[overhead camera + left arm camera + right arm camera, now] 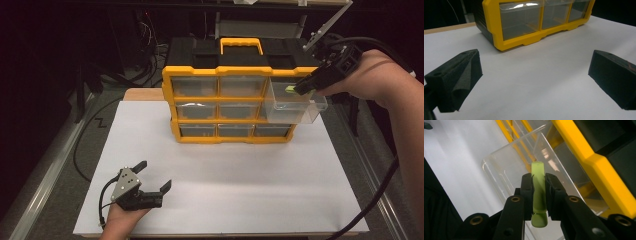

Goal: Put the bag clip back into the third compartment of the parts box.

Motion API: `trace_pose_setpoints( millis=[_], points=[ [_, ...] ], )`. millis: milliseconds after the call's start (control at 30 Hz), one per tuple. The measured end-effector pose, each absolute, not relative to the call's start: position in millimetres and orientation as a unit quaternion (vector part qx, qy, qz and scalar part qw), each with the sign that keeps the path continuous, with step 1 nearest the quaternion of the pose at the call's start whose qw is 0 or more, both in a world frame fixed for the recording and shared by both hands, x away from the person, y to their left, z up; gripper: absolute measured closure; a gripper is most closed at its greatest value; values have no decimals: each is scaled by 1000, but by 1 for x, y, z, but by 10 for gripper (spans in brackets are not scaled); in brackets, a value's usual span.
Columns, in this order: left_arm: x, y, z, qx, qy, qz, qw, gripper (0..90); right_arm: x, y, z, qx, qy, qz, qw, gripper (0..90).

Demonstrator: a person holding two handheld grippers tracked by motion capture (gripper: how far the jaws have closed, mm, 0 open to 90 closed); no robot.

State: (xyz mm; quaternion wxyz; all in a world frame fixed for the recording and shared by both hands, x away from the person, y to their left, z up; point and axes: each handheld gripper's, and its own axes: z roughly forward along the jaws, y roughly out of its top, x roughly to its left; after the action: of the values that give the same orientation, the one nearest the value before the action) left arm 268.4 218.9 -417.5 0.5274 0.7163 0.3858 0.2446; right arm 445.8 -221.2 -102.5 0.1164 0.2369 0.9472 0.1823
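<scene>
At about one o'clock on the tabletop [225, 200], the right gripper [300, 88] pinches a small pale-green piece [539, 195] between its jaws, holding it over a clear drawer [295, 105] pulled out from the top-right slot of the yellow-and-black organizer [195, 75]. At seven o'clock, the left gripper [156, 176] rests low on the white sheet, jaws spread wide, well apart from the organizer.
</scene>
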Motion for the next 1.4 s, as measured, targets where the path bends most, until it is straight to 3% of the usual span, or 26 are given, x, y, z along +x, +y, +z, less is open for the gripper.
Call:
trace_pose_setpoints(
  millis=[400, 833, 900, 1000, 1167, 1400],
  points=[
    [269, 218, -418, 717, 386, 243, 527, 4, 456, -222, -125, 245, 948, 177, 100, 793],
    [269, 218, -418, 717, 385, 243, 527, 3, 453, -223, -117, 243, 946, 189, 102, 786],
    [268, 218, -418, 717, 386, 243, 527, 4, 453, -223, -116, 247, 943, 190, 120, 597],
    [268, 218, -417, 717, 386, 244, 527, 3, 450, -221, -108, 248, 942, 199, 105, 467],
    [268, 218, -417, 717, 386, 244, 527, 4, 437, -221, -93, 252, 938, 208, 115, 403],
    [268, 216, -417, 719, 383, 243, 526, 4, 414, -225, -90, 253, 938, 205, 117, 392]
  ],
)
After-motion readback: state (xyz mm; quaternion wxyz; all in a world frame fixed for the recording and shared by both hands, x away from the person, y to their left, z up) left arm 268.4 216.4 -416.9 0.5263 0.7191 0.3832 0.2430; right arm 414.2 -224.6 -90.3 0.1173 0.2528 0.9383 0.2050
